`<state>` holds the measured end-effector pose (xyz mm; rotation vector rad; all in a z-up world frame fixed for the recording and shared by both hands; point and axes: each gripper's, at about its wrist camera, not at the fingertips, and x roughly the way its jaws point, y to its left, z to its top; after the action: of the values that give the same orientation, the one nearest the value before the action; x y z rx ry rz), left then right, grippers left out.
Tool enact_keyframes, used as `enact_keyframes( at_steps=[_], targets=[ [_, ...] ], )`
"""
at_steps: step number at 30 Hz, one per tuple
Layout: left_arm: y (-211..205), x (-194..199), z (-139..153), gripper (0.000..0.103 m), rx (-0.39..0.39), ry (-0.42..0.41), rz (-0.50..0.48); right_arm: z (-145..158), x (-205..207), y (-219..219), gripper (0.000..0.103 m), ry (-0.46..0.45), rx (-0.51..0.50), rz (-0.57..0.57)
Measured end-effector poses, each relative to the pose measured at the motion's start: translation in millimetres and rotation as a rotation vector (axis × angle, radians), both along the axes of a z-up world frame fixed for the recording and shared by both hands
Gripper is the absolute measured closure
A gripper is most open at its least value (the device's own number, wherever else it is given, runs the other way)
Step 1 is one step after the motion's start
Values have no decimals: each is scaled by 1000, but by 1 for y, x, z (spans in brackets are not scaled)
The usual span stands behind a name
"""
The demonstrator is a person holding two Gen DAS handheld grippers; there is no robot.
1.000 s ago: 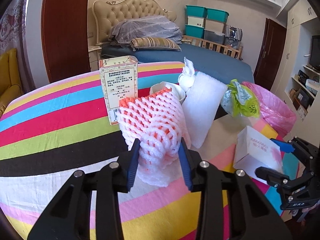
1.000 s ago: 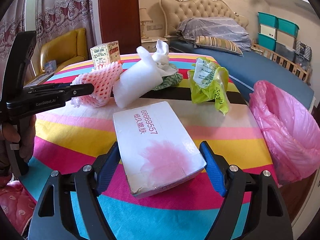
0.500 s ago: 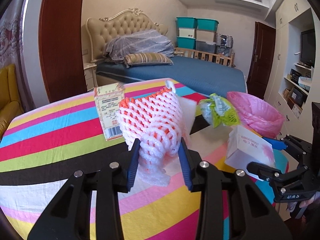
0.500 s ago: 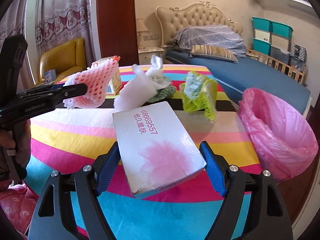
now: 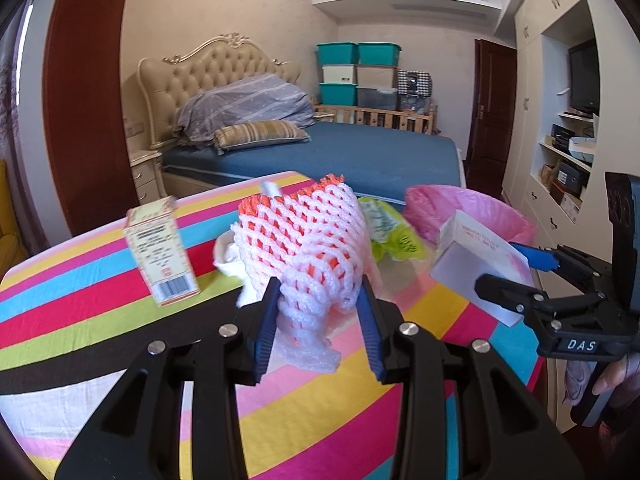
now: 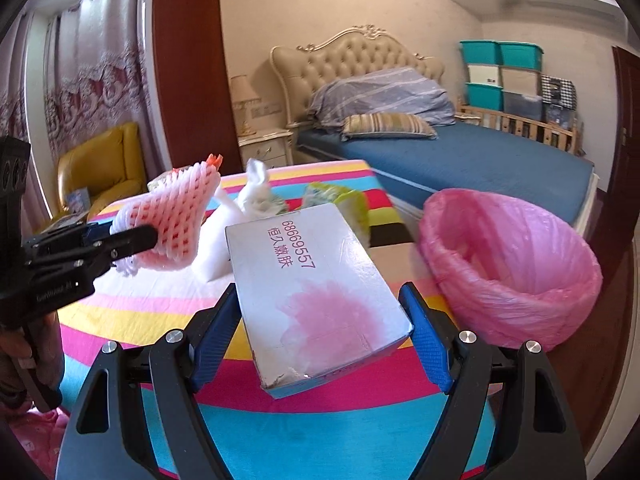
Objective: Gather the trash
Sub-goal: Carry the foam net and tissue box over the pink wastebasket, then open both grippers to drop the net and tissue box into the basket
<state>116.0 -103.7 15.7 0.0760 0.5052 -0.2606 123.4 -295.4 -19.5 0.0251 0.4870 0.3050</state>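
My left gripper (image 5: pixel 318 312) is shut on a pink and orange foam fruit net (image 5: pixel 308 248), held up above the striped tablecloth (image 5: pixel 80 320). My right gripper (image 6: pixel 320 320) is shut on a white box with a pink blotch and printed digits (image 6: pixel 316 280), also lifted off the table. In the left wrist view the right gripper (image 5: pixel 516 268) carries the white box (image 5: pixel 476 256) at the right, close to the bin lined with a pink bag (image 5: pixel 472 208). The same pink-lined bin (image 6: pixel 508 264) stands just right of the box in the right wrist view.
On the table stand a small carton with a barcode (image 5: pixel 162 252), a white foam sheet (image 6: pixel 214 248), crumpled white paper (image 6: pixel 256 192) and a yellow-green plastic bag (image 5: pixel 386 232). A bed (image 5: pixel 320 152) lies behind the table, a yellow armchair (image 6: pixel 100 164) at the left.
Both grippers have risen and swung toward the pink-lined bin, carrying the foam net and the white box. The bin now looks larger and closer in both views.
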Motion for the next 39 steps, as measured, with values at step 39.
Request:
enact_keyframes(
  at_steps=[39],
  targets=[
    [-210, 148, -7, 61, -19, 108, -355, 15, 89, -204, 27, -43, -13, -410]
  ],
)
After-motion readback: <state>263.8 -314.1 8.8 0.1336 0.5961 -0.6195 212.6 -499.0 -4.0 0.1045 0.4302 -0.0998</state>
